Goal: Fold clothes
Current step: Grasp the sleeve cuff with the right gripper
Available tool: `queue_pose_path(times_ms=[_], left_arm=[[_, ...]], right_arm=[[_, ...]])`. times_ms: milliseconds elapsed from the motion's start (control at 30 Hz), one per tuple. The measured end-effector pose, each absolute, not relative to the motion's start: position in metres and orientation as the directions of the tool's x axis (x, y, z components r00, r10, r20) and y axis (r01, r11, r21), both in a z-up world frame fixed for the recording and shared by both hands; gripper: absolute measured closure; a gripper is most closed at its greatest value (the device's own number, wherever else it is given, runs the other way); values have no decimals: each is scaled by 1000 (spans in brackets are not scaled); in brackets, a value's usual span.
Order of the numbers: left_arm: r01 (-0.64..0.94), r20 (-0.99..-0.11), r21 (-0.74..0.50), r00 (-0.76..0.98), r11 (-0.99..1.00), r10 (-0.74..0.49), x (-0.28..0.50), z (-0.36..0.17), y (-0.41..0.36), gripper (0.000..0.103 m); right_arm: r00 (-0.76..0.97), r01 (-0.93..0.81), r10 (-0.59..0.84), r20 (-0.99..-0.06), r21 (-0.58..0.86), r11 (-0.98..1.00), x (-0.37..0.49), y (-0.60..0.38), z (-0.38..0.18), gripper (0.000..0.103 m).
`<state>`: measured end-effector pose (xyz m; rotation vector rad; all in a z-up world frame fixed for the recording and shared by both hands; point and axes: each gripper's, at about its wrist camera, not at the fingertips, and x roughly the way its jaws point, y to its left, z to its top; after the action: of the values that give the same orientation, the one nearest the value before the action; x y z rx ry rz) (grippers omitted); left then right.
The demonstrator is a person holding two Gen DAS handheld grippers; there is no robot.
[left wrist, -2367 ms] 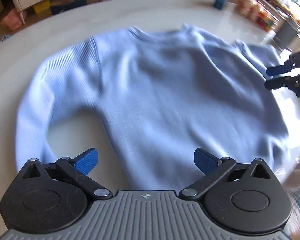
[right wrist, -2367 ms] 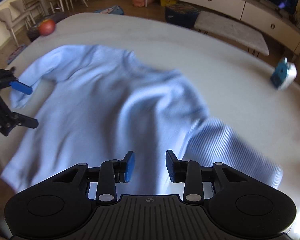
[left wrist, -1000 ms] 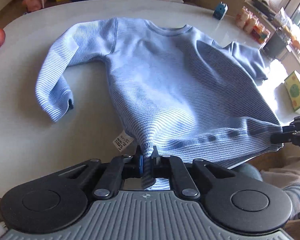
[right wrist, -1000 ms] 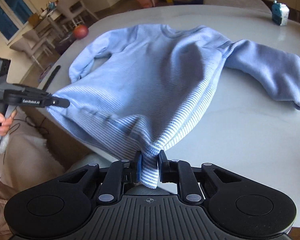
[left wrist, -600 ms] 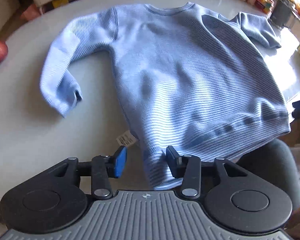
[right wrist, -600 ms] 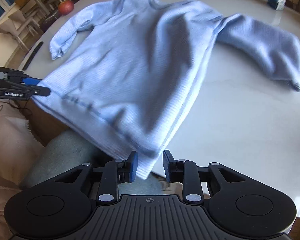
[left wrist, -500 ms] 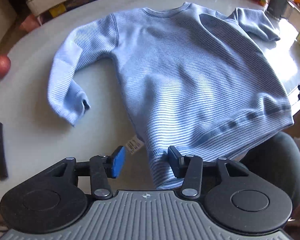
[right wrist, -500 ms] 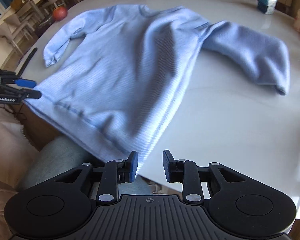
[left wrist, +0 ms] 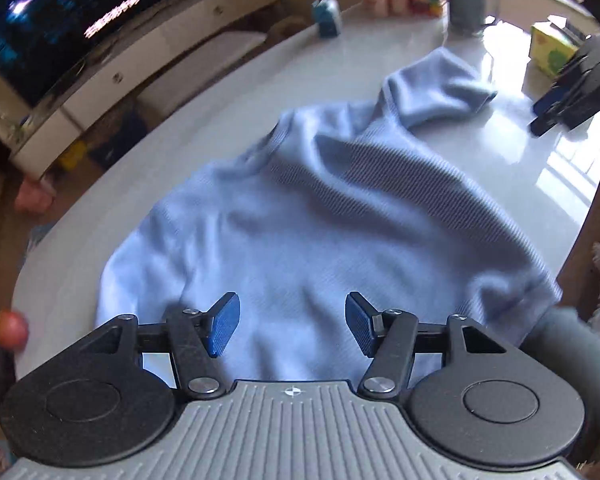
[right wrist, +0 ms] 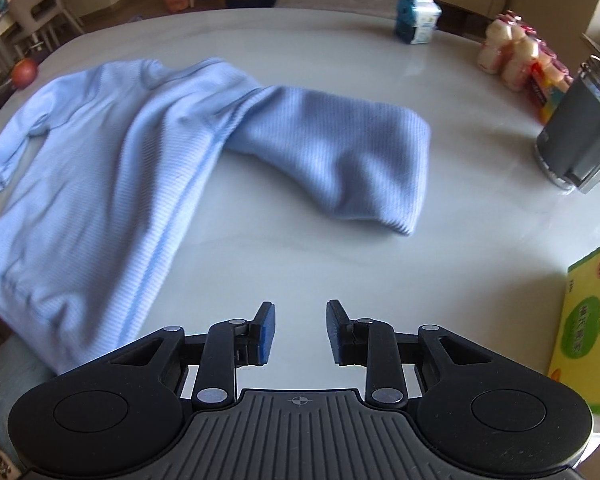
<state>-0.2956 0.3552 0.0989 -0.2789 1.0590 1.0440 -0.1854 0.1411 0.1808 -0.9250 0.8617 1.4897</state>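
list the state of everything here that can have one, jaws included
sweater: spread flat on the table, unfolded, hem over the near edge
right sleeve: lying out to the side, not folded in
left gripper: jaws opening, over the sweater, pads off the cloth
right gripper: jaws opening, nothing between them, over bare table
grey jar: upright
blue and white carton: upright

pale blue ribbed sweater point(right wrist: 100, 184), white table point(right wrist: 300, 248)
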Motion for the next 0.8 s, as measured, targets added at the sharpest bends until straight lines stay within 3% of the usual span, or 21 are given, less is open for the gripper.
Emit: queue_pose_path(times_ms=[100, 400, 700, 767, 800], left_arm=[[-832, -808, 214, 143, 511, 572, -273, 89, 382, 46], [-870, -847, 113, 168, 480, 504, -239, 39, 448, 46], [-876, -885, 52, 183, 480, 429, -237, -5, 450, 46], [-885, -891, 25, 191, 464, 412, -240, -11, 450, 46], [-889, -890, 19, 194, 458, 412, -240, -13, 449, 45]], right_arm=[[-50, -998, 445, -894, 27, -59, -170, 159, 180, 51], [-60, -995, 441, -896, 21, -94, -154, 223, 172, 39], [-59, -989, 404, -913, 0, -146, -159, 255, 139, 37], [-51, -985, 410, -911, -22, -173, -162, 254, 137, 40], [-44, -981, 411, -910, -39, -190, -164, 253, 137, 48]])
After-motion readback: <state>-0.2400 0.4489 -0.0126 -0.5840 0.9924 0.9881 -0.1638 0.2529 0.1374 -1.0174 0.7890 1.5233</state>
